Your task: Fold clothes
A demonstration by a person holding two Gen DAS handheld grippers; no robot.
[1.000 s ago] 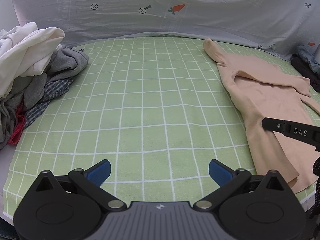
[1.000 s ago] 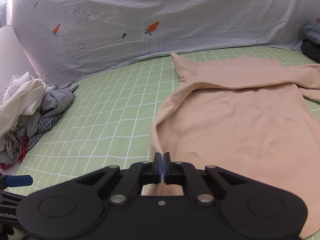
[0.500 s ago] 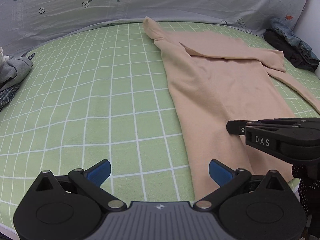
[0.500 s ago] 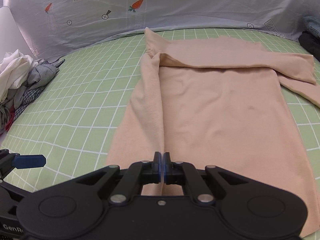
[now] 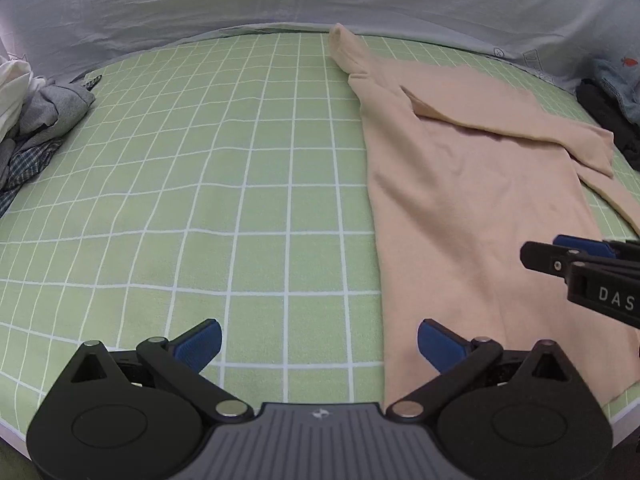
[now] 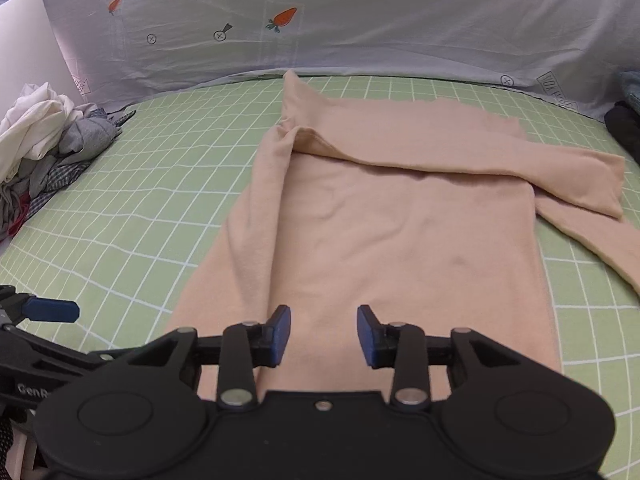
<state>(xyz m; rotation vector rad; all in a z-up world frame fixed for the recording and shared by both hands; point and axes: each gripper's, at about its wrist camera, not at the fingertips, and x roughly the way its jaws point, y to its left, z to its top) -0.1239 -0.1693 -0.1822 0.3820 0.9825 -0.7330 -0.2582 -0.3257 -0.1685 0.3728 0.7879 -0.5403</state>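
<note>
A peach long-sleeved top lies flat on the green checked sheet, one sleeve folded across its chest, its left side folded inward. It also shows in the left wrist view. My right gripper is open and empty just above the top's near hem. My left gripper is open and empty over the sheet at the top's left edge. The right gripper's fingers show at the right of the left wrist view.
A heap of white, grey and plaid clothes lies at the left edge of the sheet. Dark and denim clothes lie at the far right. A pale blue carrot-print sheet hangs behind.
My right gripper has opened and let go of the top's folded left side, which now lies flat. My left gripper has swung right toward the top.
</note>
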